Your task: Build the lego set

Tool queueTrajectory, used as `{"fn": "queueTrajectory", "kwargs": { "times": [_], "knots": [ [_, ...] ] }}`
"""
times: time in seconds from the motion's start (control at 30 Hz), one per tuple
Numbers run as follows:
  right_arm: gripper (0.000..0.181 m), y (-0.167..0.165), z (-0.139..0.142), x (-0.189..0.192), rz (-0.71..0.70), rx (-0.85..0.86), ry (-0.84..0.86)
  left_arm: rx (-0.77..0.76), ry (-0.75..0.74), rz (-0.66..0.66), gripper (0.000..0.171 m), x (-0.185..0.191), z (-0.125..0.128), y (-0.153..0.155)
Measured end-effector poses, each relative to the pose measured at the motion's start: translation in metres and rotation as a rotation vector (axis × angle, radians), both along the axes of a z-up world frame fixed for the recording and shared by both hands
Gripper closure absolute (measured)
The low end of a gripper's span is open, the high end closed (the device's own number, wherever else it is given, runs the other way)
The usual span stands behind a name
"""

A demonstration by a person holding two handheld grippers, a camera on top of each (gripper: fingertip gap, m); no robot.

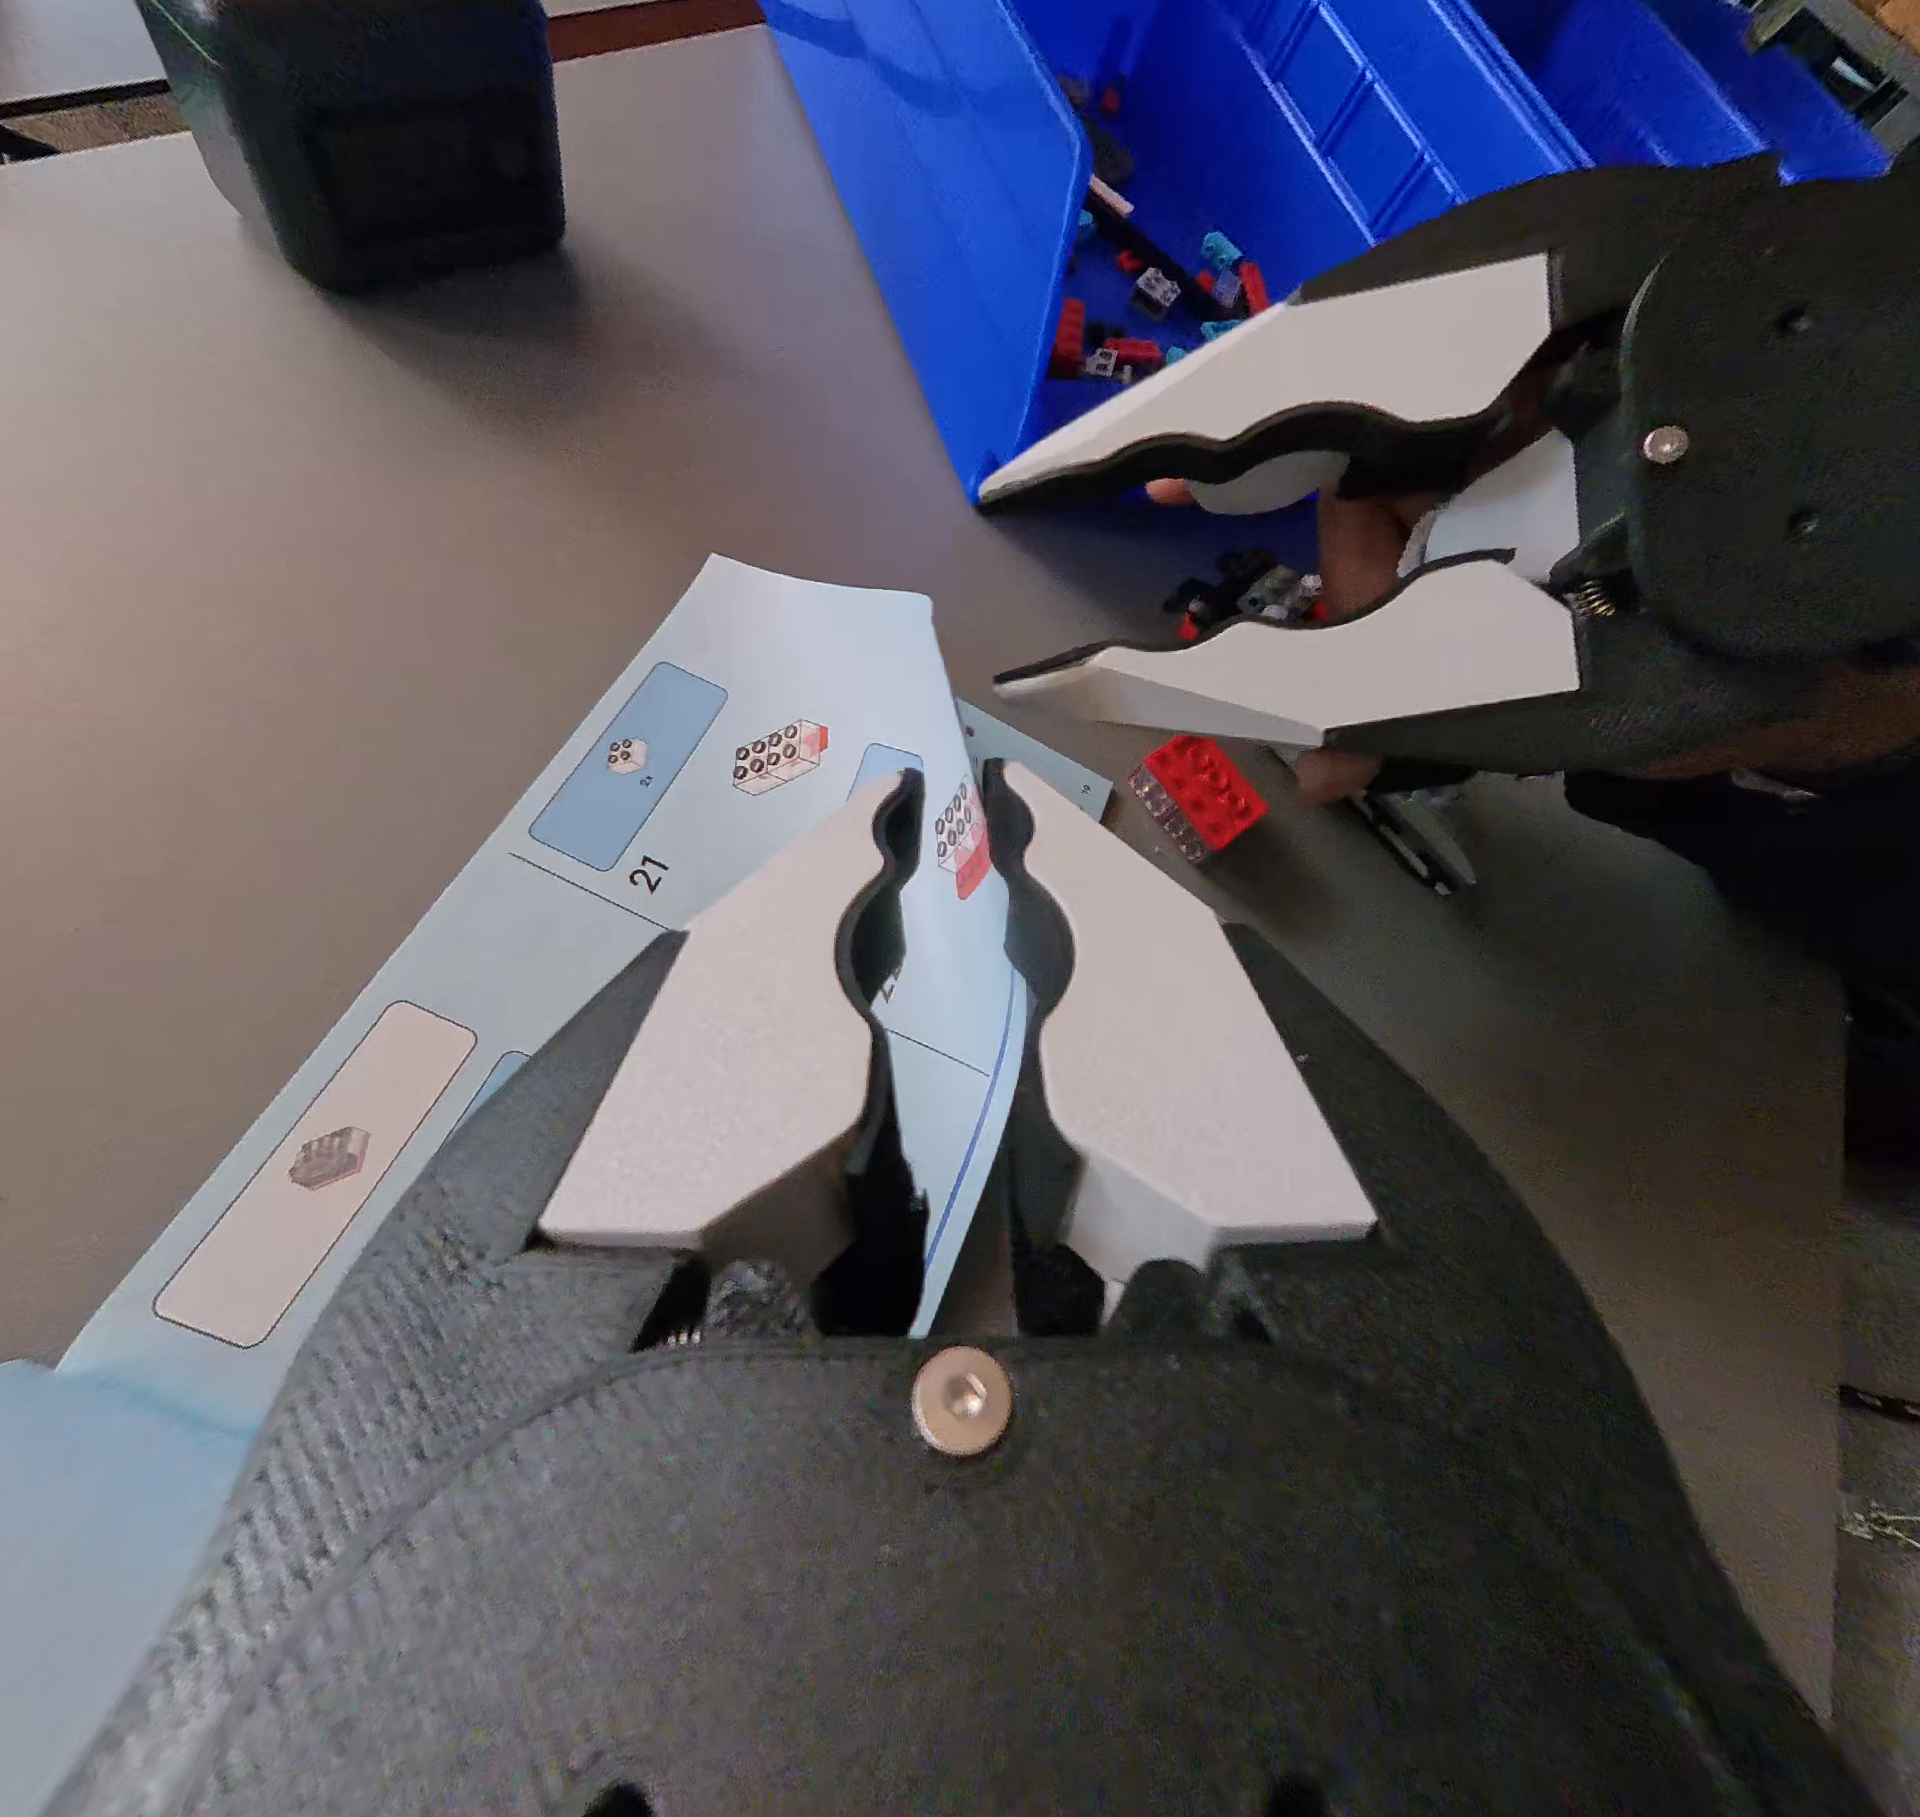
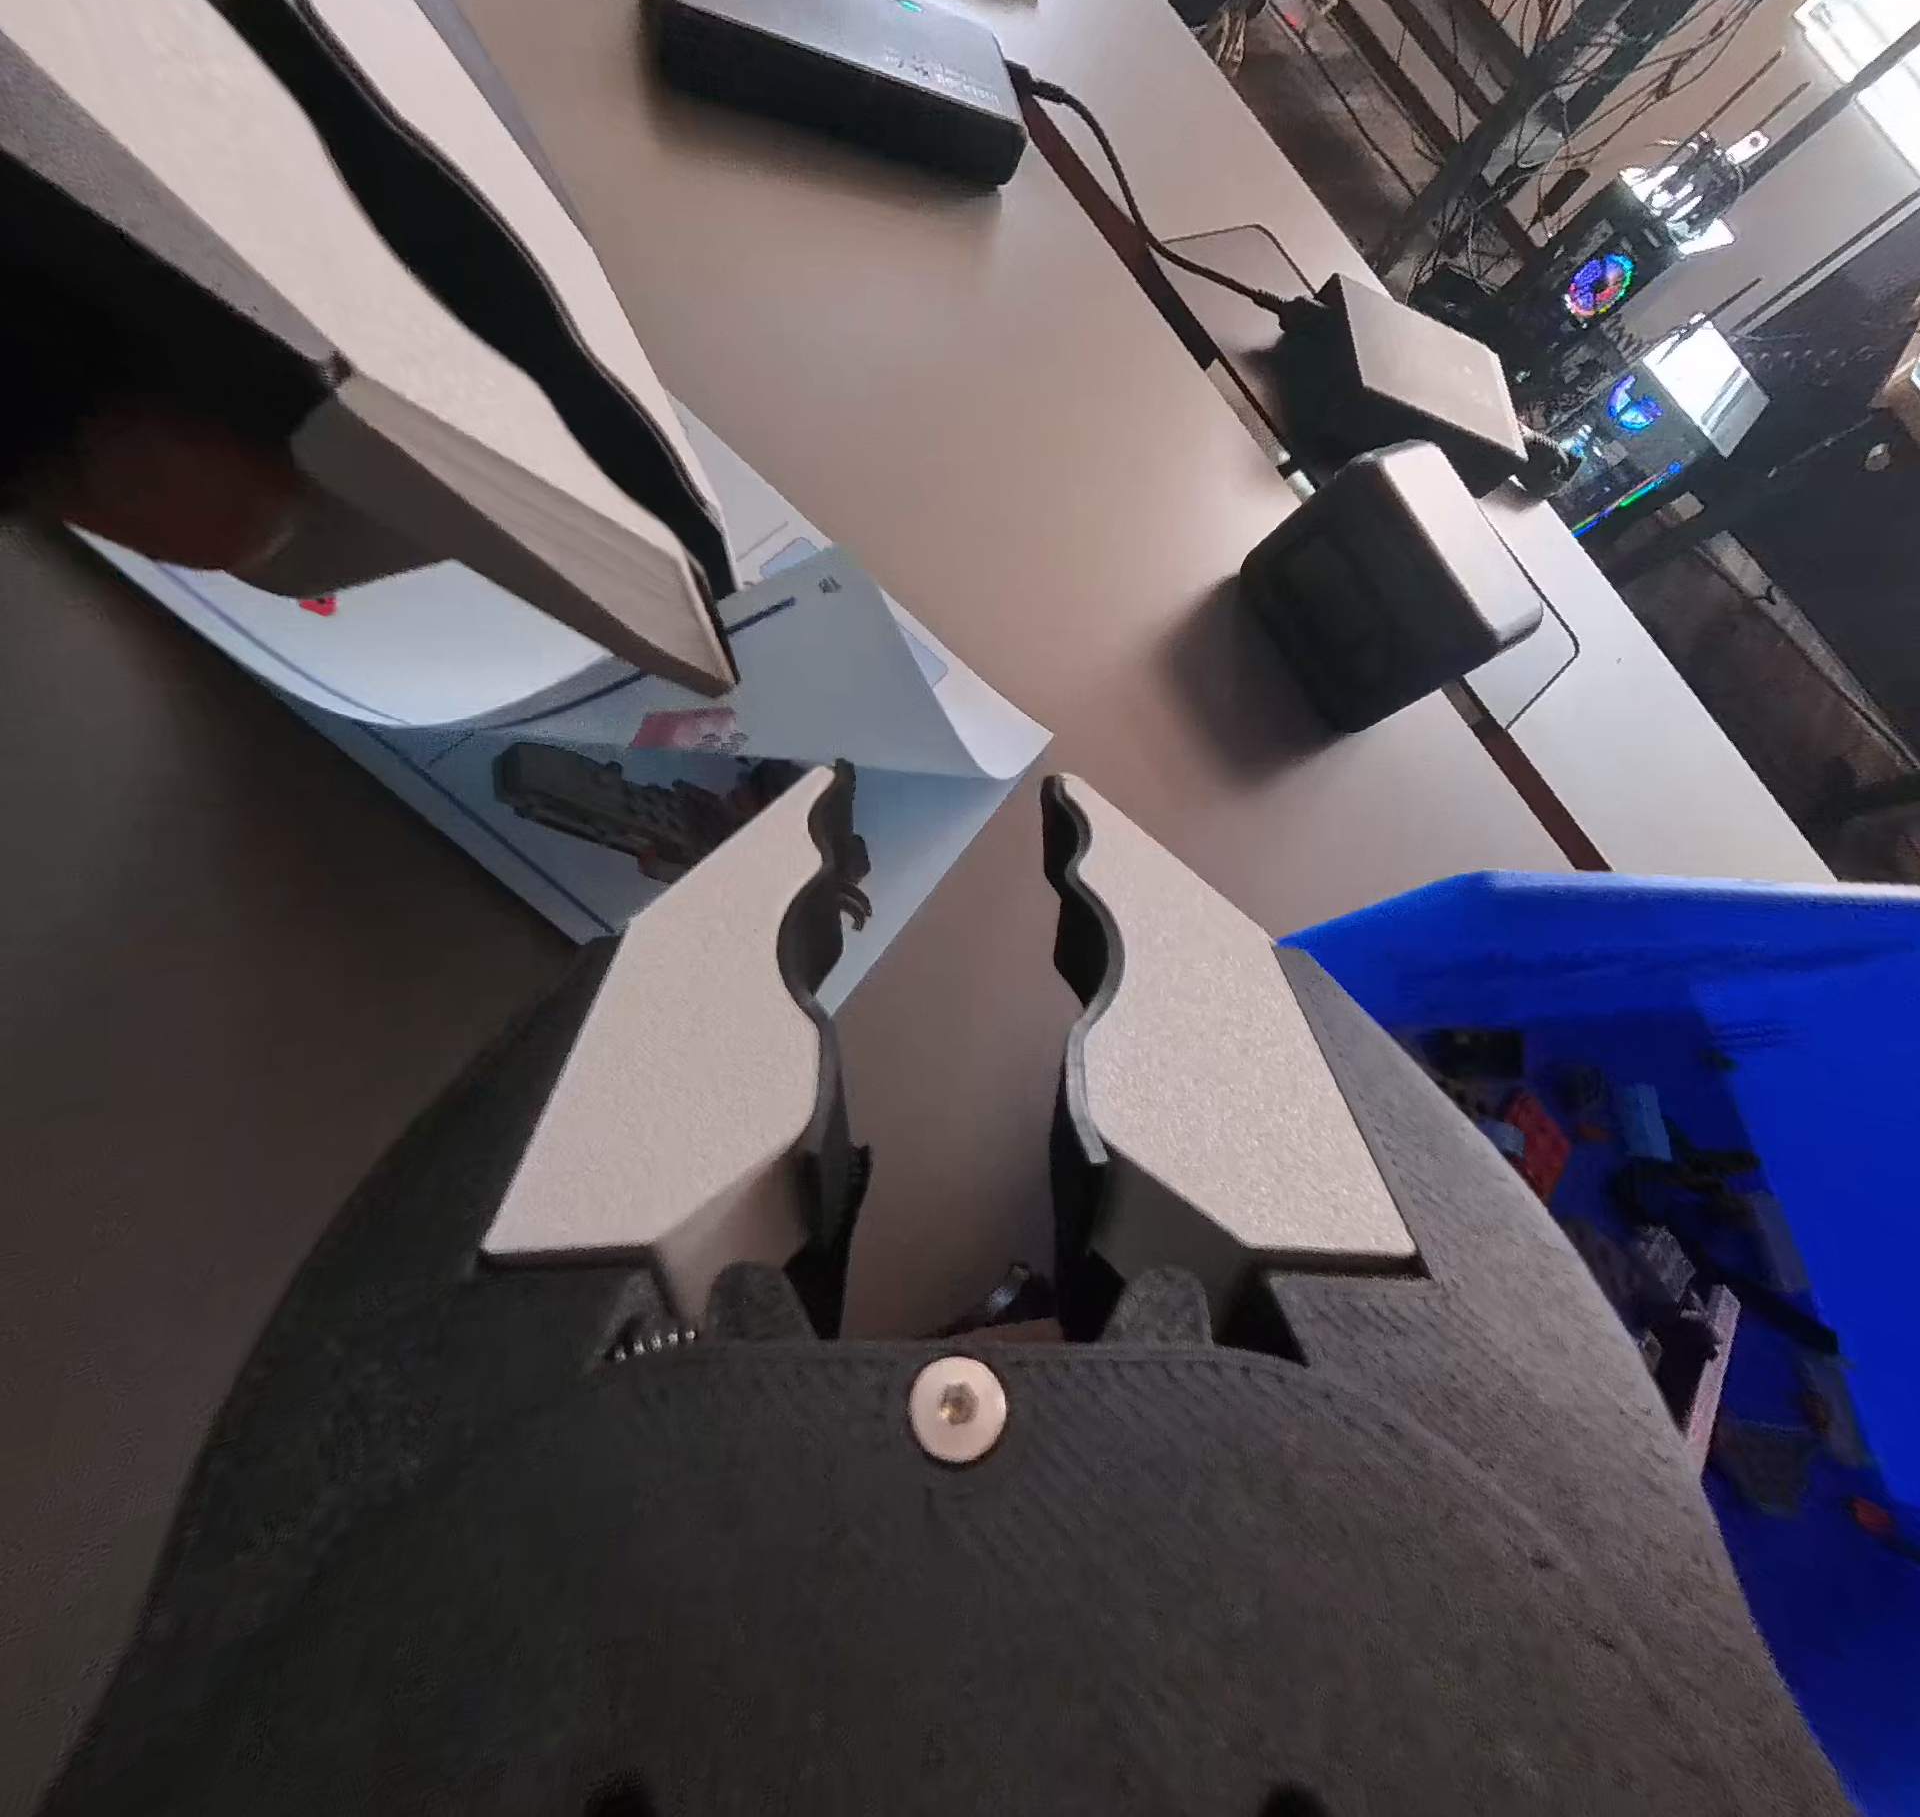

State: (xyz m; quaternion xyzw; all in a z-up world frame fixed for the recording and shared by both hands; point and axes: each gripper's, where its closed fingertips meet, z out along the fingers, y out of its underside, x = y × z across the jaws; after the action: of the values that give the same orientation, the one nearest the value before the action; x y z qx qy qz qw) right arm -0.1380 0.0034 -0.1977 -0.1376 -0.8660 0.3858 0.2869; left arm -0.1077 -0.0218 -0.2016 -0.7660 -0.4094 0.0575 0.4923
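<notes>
A light-blue instruction booklet [image 1: 769, 645] lies open on the brown table. My left gripper [image 1: 951, 780] is shut on one of its pages, which curls up between the jaws. In the right wrist view that gripper [image 2: 717, 671] pinches the lifted page [image 2: 914, 718] at its tip. My right gripper [image 2: 940, 791] is open and empty, just right of the booklet. It also shows in the left wrist view [image 1: 992, 588]. A small red and clear brick assembly [image 1: 1195, 811] sits on the table below the right gripper.
A blue bin [image 1: 935, 209] with several loose bricks stands at the back right, and is close to the right gripper's right side [image 2: 1662, 936]. A few loose pieces [image 1: 1257, 588] lie before it. A black box [image 1: 343, 84] stands far left. A flat black device [image 2: 831, 53] lies beyond.
</notes>
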Motion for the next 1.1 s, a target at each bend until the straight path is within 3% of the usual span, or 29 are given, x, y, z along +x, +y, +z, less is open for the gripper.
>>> {"fn": "queueTrajectory", "kwargs": {
  "times": [0.2,0.33,0.43,0.63,1.1],
  "knots": [
    [0.143,0.005,0.0,0.001,-0.002,-0.013,-0.002,0.002,-0.001,0.0,0.163,-0.001,-0.001,0.001],
    [0.143,0.009,-0.002,0.003,0.006,-0.002,0.005,-0.036,0.096,-0.065,0.168,0.005,0.009,0.01],
    [0.143,0.015,-0.004,0.004,0.008,0.011,0.013,-0.182,0.213,-0.135,0.171,0.011,0.008,0.02],
    [0.143,0.027,-0.01,0.002,-0.006,0.033,0.003,-0.506,0.32,-0.2,0.171,0.011,-0.027,0.026],
    [0.142,0.036,-0.018,-0.003,-0.022,0.055,-0.006,-0.523,0.292,-0.222,0.171,0.014,-0.039,0.031]
  ]
}}
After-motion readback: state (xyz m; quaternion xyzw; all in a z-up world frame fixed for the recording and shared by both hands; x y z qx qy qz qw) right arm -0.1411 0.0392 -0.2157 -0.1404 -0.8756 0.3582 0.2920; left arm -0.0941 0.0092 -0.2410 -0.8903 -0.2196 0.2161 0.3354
